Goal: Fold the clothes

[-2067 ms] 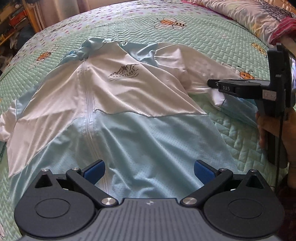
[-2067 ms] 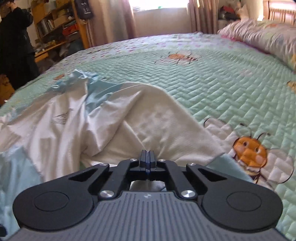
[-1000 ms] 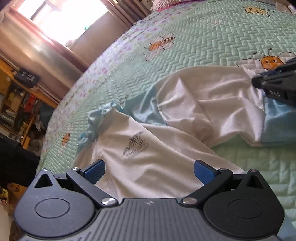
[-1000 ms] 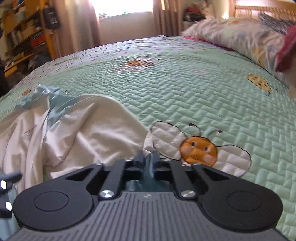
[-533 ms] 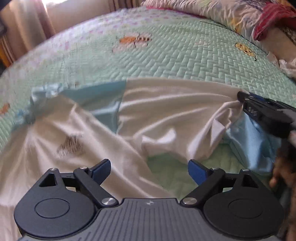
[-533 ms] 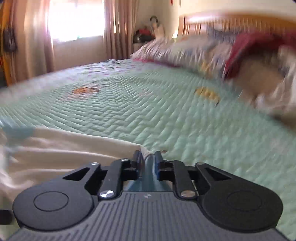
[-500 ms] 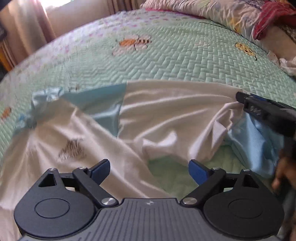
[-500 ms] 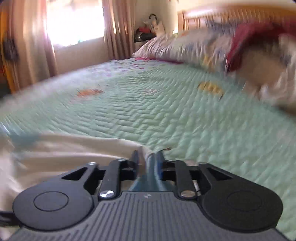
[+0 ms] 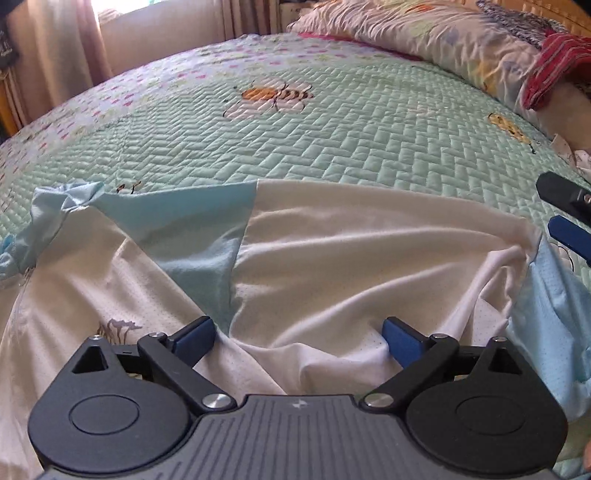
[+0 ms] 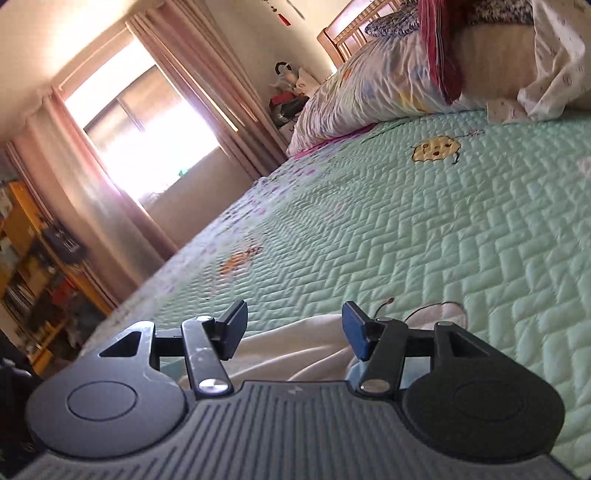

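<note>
- Your left gripper (image 9: 297, 338) hangs wide open over the jacket (image 9: 332, 258), gripping nothing.
- Your right gripper (image 10: 293, 328) is opening, sleeve (image 10: 295, 350) lying loose below on the bed (image 10: 443, 221).

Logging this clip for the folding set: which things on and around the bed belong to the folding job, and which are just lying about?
Part of the job:
- jacket, white and light blue, spread on the bed
- left gripper, open over the jacket
- right gripper, jaws opening, pads not pressing the cloth

Just lying about:
- pillow
- red cloth
- bookshelf
- curtains
</note>
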Tool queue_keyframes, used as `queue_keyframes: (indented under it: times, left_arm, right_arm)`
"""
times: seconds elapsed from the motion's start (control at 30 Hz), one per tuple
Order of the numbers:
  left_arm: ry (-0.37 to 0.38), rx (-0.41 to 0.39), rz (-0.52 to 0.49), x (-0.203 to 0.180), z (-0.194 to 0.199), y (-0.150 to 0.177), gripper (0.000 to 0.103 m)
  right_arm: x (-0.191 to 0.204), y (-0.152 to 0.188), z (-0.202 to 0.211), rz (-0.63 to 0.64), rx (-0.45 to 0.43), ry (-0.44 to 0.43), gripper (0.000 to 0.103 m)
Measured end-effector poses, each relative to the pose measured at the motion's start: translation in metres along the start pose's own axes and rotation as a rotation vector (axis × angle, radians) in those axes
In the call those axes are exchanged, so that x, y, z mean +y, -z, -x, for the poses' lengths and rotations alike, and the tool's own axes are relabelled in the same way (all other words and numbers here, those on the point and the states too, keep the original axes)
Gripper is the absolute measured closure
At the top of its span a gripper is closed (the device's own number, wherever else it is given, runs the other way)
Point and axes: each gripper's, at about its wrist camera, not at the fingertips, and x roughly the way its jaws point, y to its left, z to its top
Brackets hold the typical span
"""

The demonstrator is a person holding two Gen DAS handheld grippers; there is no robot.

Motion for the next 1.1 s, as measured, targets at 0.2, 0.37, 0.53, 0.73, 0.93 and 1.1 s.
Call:
queue_keyframes:
  times: [0.2, 0.37, 0.53, 0.73, 0.93, 1.1]
  left_arm:
    - [-0.012, -0.057, -0.018, -0.003, -0.004, 0.002, 0.008]
    - [-0.023, -0.077, 0.0, -0.005, -0.01, -0.002, 0.006]
    - [-0.033, -0.09, 0.011, -0.004, -0.016, -0.004, 0.001]
    - [-0.05, -0.112, 0.015, -0.005, -0.022, -0.007, 0.0]
    - [-0.073, -0.122, 0.014, -0.007, -0.027, -0.013, 0.0]
    - [-0.103, -0.134, 0.015, -0.01, -0.029, -0.016, 0.0]
  right_arm:
    - [0.004, 0.004, 0.0, 0.005, -0.015, -0.008, 0.044]
    - [0.006, 0.006, -0.001, 0.016, -0.011, -0.008, 0.044]
    - [0.007, 0.007, 0.0, 0.022, -0.016, -0.009, 0.043]
    - [0.006, 0.007, 0.0, 0.018, -0.015, -0.013, 0.039]
    - [0.006, 0.007, 0.001, 0.013, -0.015, -0.019, 0.039]
    - [0.005, 0.006, 0.0, 0.005, -0.011, -0.023, 0.038]
